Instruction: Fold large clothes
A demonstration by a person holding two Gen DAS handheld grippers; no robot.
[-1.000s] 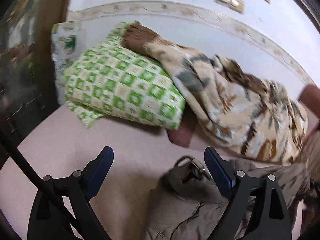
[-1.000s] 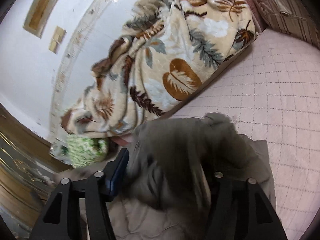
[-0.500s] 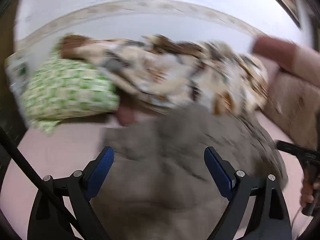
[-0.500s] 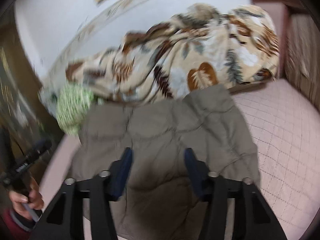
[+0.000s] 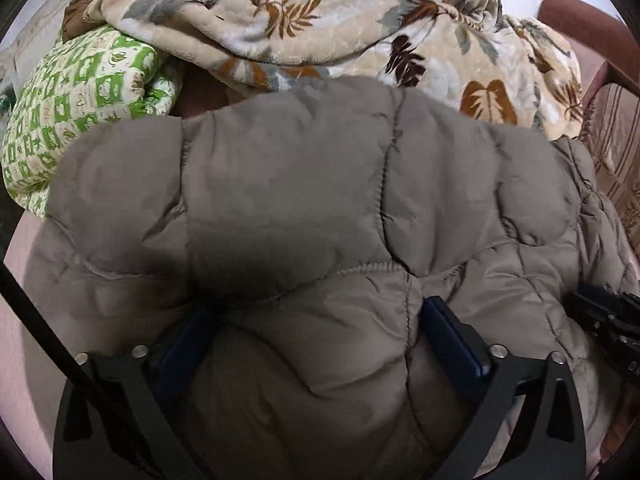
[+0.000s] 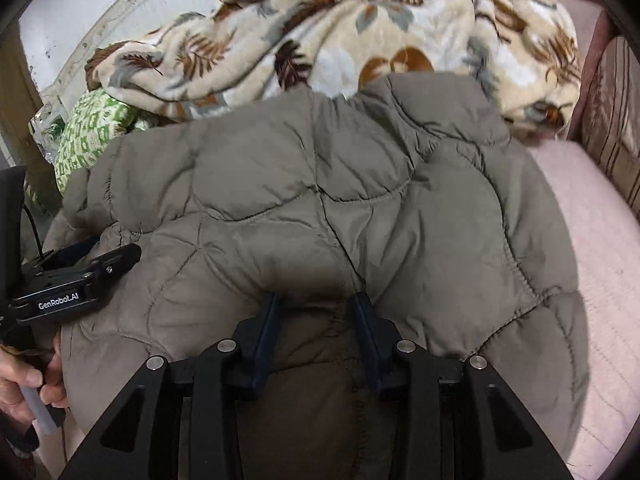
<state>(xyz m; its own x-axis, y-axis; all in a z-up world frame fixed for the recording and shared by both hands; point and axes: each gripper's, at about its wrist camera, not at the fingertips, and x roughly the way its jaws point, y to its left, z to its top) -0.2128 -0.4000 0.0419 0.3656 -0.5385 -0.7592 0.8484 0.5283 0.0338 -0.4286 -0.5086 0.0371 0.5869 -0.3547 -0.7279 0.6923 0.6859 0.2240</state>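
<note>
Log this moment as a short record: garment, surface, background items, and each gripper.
garment: quilted taupe jacket, spread puffy on the bed
surface: pink quilted bedcover
background: leaf-print blanket heaped behind the jacket; green-and-white patterned bundle beside it
left gripper: jaws opening wide, jacket bulging between them
right gripper: jaws closing, a fold of jacket between them

Leaf-print fleece blanket [image 5: 340, 28] lies bunched along the white wall [image 6: 100, 8]. Green-and-white checked pillow [image 5: 76, 108] sits just beside the blanket's left end, partly under it. Pink quilted mattress [image 6: 600, 248] spreads below the blanket; striped cushion [image 6: 612, 120] near its right end.
</note>
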